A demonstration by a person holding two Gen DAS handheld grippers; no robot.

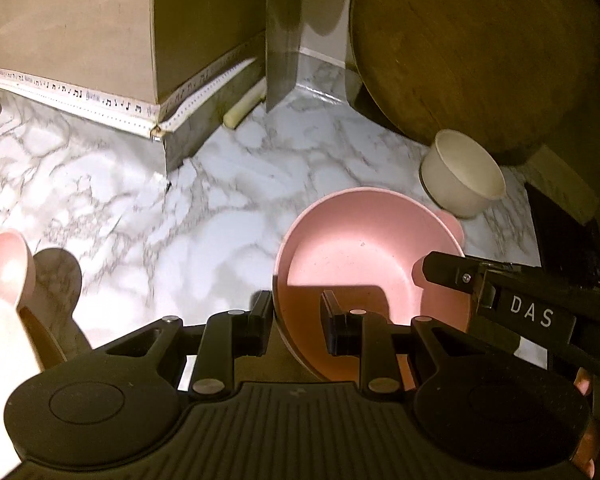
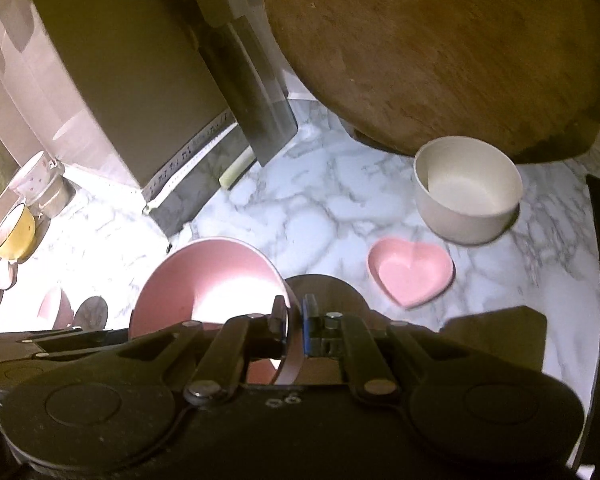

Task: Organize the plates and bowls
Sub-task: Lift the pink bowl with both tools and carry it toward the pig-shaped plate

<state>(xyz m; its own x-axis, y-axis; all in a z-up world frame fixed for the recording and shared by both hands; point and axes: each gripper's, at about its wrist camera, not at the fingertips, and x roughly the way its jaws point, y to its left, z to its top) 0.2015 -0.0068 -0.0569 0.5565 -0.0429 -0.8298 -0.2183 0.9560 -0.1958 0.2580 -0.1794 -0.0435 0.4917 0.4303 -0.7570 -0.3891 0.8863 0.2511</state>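
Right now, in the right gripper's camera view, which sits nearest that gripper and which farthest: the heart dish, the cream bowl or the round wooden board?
1. Heart dish, just ahead, slightly right.
2. Cream bowl, beyond it.
3. Wooden board, leaning at the back.

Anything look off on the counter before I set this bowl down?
The trim strip along the base of the beige box looks peeled and ragged at the corner. The pink bowl is tilted, gripped on opposite rim sides by the left gripper and right gripper. The white bowl and heart dish sit upright, nothing spilled.
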